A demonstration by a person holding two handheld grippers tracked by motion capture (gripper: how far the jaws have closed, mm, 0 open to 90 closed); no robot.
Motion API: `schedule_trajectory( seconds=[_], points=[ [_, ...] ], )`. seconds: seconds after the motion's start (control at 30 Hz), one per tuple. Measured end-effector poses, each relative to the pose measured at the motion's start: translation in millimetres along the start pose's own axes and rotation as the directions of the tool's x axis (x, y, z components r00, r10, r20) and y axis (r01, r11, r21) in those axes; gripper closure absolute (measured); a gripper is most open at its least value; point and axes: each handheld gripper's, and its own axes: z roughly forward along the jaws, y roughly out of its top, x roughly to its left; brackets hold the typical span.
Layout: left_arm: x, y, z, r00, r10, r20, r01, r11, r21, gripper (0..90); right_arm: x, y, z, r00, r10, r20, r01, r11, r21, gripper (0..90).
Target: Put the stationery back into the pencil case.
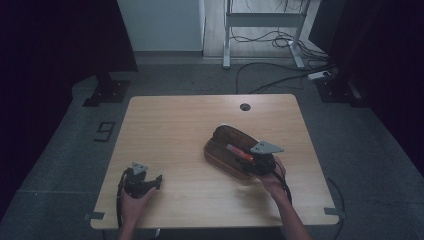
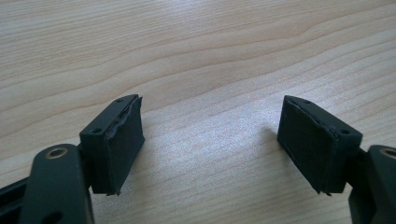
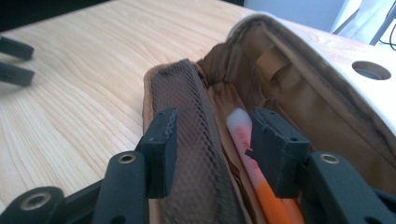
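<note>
Currently, my right gripper (image 3: 212, 154) straddles the brown fabric pencil case's (image 3: 289, 88) mesh flap, jaws apart, orange-and-white pen (image 3: 245, 140) inside. My left gripper (image 2: 210, 140) rests released on the light wooden table (image 2: 196, 51).

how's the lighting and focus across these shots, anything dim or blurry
High view: dim, dark at both sides, the table evenly lit, the case soft in detail. Left gripper view: bright and sharp, soft shadows beside the left claw, faint sheen on the wood. Right gripper view: the mesh flap and pen near the right claw slightly soft, the far corner washed out.
</note>
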Motion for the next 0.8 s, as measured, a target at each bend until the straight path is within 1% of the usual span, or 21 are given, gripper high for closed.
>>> schedule_trajectory(
  seconds=[0.03,0.13,0.17,0.23,0.4,0.57,0.8],
  points=[
    [0.0,0.0,0.0,1.0000,0.000,0.000,0.000,1.0000,0.000,22.4,0.0,0.0,0.0,1.0000,0.000,0.000,0.000,1.000,0.000,47.2],
    [0.0,0.0,0.0,1.0000,0.000,0.000,0.000,1.0000,0.000,22.4,1.0,1.2,-2.9,0.9997,0.024,-0.004,-0.024,0.999,-0.032,42.6],
    [0.0,0.0,0.0,1.0000,0.000,0.000,0.000,1.0000,0.000,22.4,1.3,1.7,-5.1,0.9989,0.045,-0.011,-0.045,0.998,-0.050,39.8],
    [0.0,0.0,0.0,1.0000,0.000,0.000,0.000,1.0000,0.000,22.4,1.3,2.0,-7.4,0.9979,0.062,-0.015,-0.063,0.996,-0.061,37.7],
    [0.1,0.0,0.0,1.0000,0.000,0.001,0.000,1.0000,0.000,22.4,0.2,1.4,-11.5,0.9968,0.080,-0.008,-0.080,0.994,-0.071,35.7],
    [0.0,0.0,0.0,1.0000,0.000,0.000,0.000,1.0000,0.000,22.4,-1.9,0.0,-17.5,0.9953,0.096,0.013,-0.095,0.993,-0.074,33.3],
    [0.1,0.0,0.0,1.0000,0.000,0.001,0.000,1.0000,0.000,22.4,-10.0,-7.7,-30.6,0.9922,0.115,0.049,-0.111,0.992,-0.067,32.3]
  ],
)
